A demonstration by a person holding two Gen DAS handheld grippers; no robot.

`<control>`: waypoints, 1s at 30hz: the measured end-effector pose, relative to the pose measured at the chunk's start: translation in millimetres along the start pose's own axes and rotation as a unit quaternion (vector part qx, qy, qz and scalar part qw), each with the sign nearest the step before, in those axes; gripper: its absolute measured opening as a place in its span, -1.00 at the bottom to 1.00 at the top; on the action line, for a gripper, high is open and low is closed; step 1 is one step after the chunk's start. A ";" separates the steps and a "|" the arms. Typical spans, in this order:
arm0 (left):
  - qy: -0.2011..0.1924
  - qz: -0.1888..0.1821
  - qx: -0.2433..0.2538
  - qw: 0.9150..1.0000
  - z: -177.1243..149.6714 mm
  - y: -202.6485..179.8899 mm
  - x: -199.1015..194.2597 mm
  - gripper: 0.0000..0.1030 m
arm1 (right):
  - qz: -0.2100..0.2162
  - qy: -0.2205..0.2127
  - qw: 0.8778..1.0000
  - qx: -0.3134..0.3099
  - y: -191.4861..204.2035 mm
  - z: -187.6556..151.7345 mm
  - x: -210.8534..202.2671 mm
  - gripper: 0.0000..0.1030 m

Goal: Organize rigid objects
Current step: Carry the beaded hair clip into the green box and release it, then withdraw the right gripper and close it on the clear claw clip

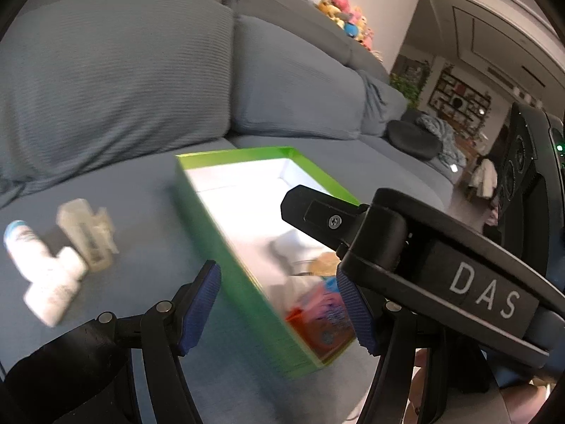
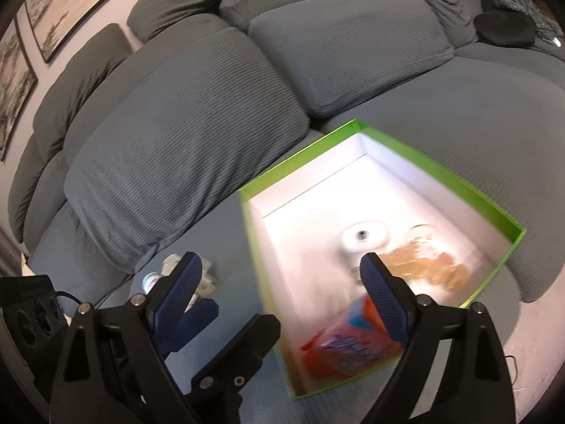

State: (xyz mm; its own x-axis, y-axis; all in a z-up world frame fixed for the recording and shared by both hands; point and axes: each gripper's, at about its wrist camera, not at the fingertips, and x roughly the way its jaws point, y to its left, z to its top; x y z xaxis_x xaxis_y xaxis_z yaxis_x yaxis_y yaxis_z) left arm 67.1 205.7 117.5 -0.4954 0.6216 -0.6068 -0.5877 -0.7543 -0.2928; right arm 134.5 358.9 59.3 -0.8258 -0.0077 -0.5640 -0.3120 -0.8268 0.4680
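A green box (image 1: 226, 258) with a white inside lies on the sofa seat. In it are an orange and blue packet (image 2: 353, 346), a white round thing (image 2: 362, 236) and a clear jar with brown contents (image 2: 423, 258). My left gripper (image 1: 277, 307) is open above the box's near left wall, pressing on nothing. My right gripper (image 2: 282, 288) hangs open over the same end of the box, above the packet, with nothing held. One of its fingers (image 1: 317, 215) crosses the left wrist view. On the seat left of the box lie white bottles (image 1: 46, 275) and a beige item (image 1: 88, 236).
Grey-blue back cushions (image 2: 183, 134) rise right behind the box. A dark round cushion (image 1: 413, 139) and a blanket lie further along the sofa. Plush toys (image 1: 339, 7) sit on the backrest. Left of the box the left gripper (image 2: 236, 318) shows.
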 end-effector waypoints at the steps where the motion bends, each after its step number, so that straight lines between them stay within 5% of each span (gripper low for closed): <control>1: -0.002 0.005 -0.001 1.000 -0.2 4.6 -3.5 0.32 | 0.004 0.002 1.000 -0.002 4.3 -2.3 1.4 0.77; 15: -0.013 0.098 -0.037 0.994 -11.4 78.3 -51.3 0.51 | 0.050 0.044 0.997 -0.039 78.2 -35.2 38.4 0.78; 26: -0.025 0.096 -0.130 0.987 -14.8 148.3 -71.0 0.51 | 0.027 0.071 0.992 -0.102 137.0 -44.0 68.6 0.78; 30: -0.026 0.123 -0.150 0.981 -14.9 169.0 -73.3 0.51 | 0.018 0.081 0.988 -0.128 152.2 -40.6 86.8 0.79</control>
State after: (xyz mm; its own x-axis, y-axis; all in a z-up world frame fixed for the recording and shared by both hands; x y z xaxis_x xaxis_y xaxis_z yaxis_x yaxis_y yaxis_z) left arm 13.6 29.5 101.5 -0.6348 0.4165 -0.6508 -0.2353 -0.9065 -0.3507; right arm 34.4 209.6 53.9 -0.7421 -0.1113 -0.6610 -0.1386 -0.9393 0.3138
